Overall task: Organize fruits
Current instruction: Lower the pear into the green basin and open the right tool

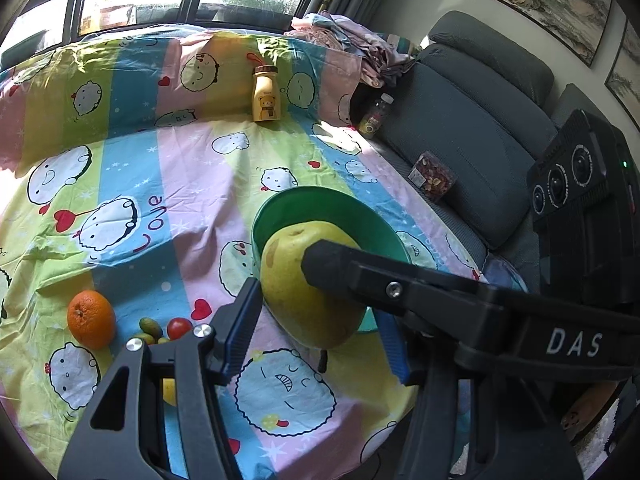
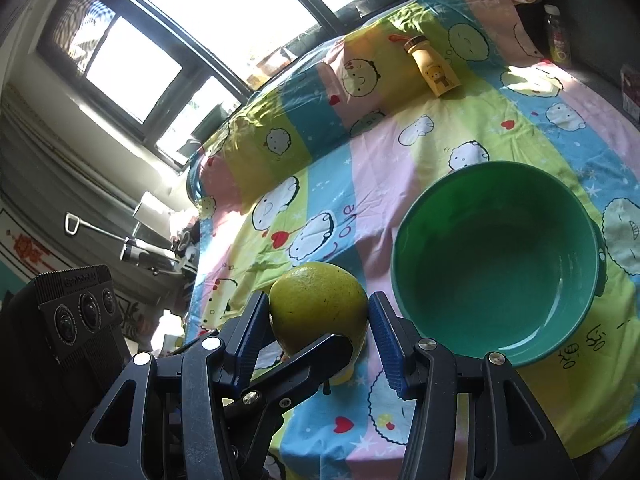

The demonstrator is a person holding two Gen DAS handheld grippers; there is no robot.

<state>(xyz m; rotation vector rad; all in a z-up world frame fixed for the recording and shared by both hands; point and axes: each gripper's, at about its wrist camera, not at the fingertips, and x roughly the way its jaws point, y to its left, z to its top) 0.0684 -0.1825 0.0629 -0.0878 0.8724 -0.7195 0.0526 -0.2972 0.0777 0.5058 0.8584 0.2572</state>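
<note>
Gripping one large yellow-green fruit: left tongs and right tongs, both half-open, pressed against its sides; green bowl beyond.

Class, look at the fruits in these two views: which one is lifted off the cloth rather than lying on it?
The large yellow-green pomelo; hand-held grippers hold it. The orange and cherry tomato lie on the cloth.

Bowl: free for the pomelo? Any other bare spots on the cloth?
Bowl is empty, so there is room inside. The cloth lies bare between the bowl and the bear bottle, and left of the bowl. It is crowded at the near left: orange, tomato and small green fruits cluster there. Both grippers crowd the pomelo.
</note>
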